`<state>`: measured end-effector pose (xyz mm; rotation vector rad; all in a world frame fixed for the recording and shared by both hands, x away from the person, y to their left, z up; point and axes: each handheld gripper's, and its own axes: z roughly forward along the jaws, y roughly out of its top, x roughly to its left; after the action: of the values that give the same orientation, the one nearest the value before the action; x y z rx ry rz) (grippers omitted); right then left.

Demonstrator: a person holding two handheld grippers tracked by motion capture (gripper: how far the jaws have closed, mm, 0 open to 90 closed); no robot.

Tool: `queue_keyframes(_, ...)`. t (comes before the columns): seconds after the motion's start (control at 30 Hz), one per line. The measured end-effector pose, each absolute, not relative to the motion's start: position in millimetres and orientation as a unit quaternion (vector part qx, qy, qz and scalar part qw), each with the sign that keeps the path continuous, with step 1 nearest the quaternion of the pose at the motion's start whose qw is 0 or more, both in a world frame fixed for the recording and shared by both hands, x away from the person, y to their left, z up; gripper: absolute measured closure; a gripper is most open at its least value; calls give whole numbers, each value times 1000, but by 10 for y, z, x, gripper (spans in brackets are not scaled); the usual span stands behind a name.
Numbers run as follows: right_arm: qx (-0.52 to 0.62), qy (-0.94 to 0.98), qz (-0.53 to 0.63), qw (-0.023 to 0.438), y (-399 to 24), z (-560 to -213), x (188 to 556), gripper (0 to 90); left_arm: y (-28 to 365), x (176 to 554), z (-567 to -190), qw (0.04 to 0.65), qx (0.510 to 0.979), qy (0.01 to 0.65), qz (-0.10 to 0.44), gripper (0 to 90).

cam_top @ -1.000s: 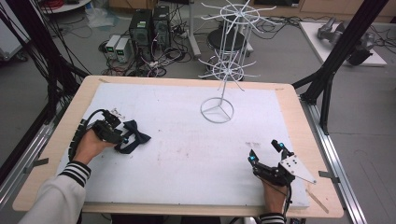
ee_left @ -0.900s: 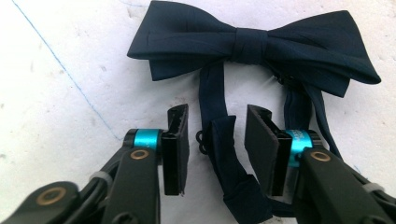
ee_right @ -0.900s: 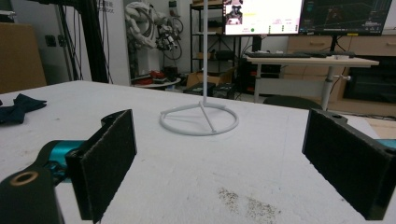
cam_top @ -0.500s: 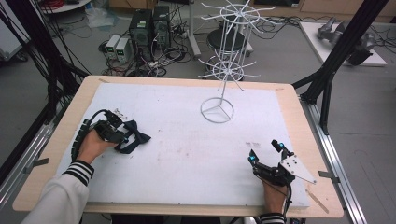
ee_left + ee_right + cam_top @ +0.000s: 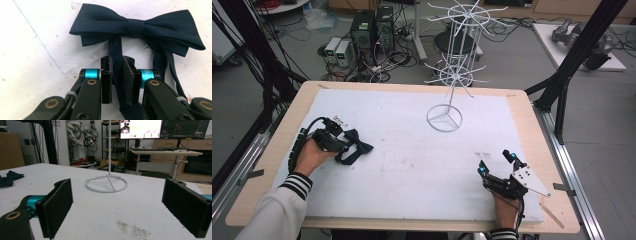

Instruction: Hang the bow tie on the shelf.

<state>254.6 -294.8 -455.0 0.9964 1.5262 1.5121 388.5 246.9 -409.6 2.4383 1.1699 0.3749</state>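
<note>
Between the left gripper [image 5: 117, 72] jaws, just closing, bow tie [image 5: 140, 27] strap pinched

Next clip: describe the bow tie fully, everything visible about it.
The bow tie is dark navy, of smooth woven-looking fabric with a wrapped centre knot and two layered wings. It lies flat on the white table cover, at its left side. Its thin neck strap trails from the knot between the left tongs, whose jaws have just been closing and now pinch the strap. Nothing else touches it.
</note>
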Motion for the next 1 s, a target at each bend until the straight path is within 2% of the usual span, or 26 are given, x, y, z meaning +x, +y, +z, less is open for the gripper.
queue_keyframes(0.37,393,597,592,373,-2942,-4549,2540,90,2496,3841,-4047,223,869,416,150,843)
queue_keyframes(1.0,393,597,592,373,-2942,-4549,2540,90,2536,3769,-3895,298,845,402,192,850)
